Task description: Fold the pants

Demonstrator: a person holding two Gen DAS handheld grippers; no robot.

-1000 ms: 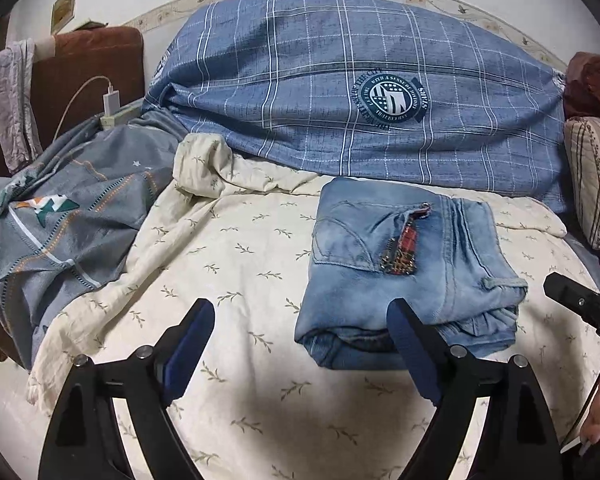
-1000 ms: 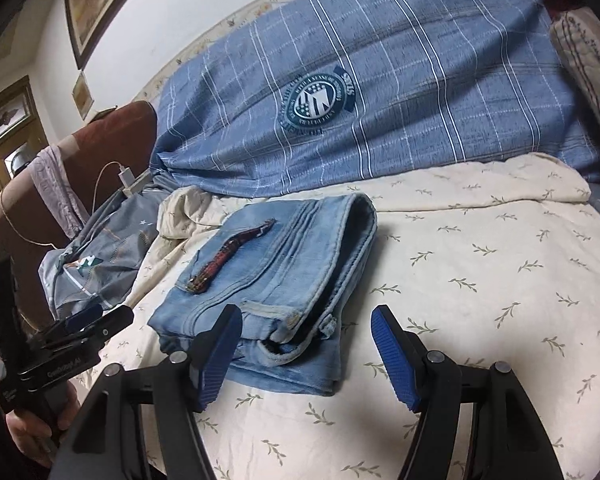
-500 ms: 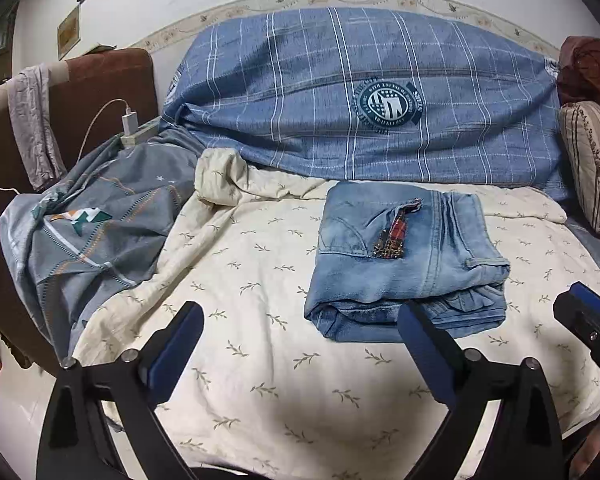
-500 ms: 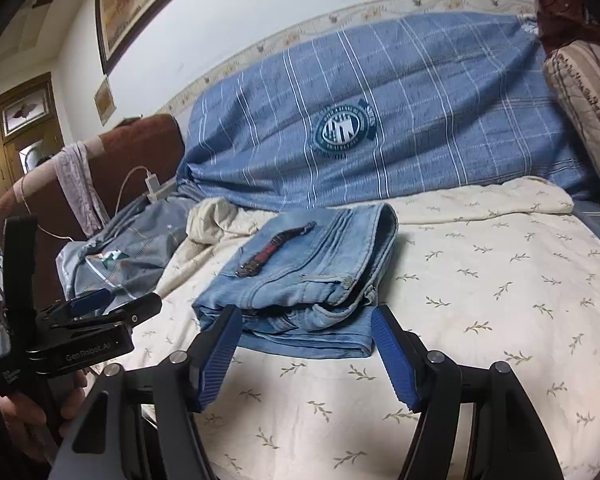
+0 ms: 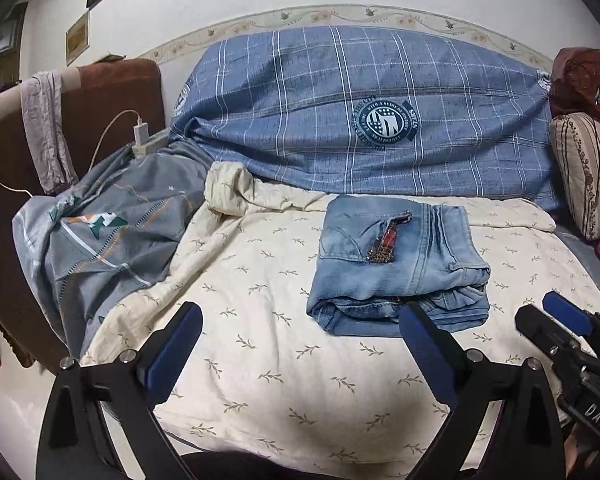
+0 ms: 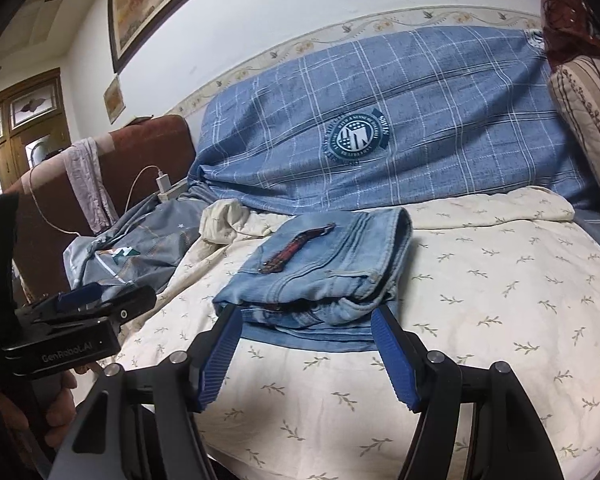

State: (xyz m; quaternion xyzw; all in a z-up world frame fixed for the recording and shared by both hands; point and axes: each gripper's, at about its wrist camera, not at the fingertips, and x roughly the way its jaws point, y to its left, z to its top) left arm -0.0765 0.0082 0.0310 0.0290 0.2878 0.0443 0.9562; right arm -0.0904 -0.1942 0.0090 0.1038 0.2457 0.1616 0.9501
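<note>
Light blue jeans (image 5: 400,268), folded into a compact stack with a red plaid pocket trim on top, lie on the cream leaf-print sheet (image 5: 280,360). My left gripper (image 5: 300,312) hovers near the bed's front edge, open wide, with nothing between its blue pads; the jeans lie beyond its right finger. In the right wrist view the jeans (image 6: 324,276) sit just past my right gripper (image 6: 306,316), which is open and empty. Each gripper shows in the other's view: the right gripper (image 5: 556,316) at the right edge, the left gripper (image 6: 100,300) at the left, with a hand below it.
A big blue checked quilt (image 5: 360,120) is rolled along the wall behind the jeans. Grey patterned bedding (image 5: 112,240) is heaped at the left by a brown headboard (image 5: 112,100) with a white charger (image 5: 140,136). A striped pillow (image 5: 588,168) stands at the right.
Both grippers have drawn back from the folded jeans toward the bed's front edge and risen a little. The left jaws stand slightly wider than a second ago. The jeans have not moved.
</note>
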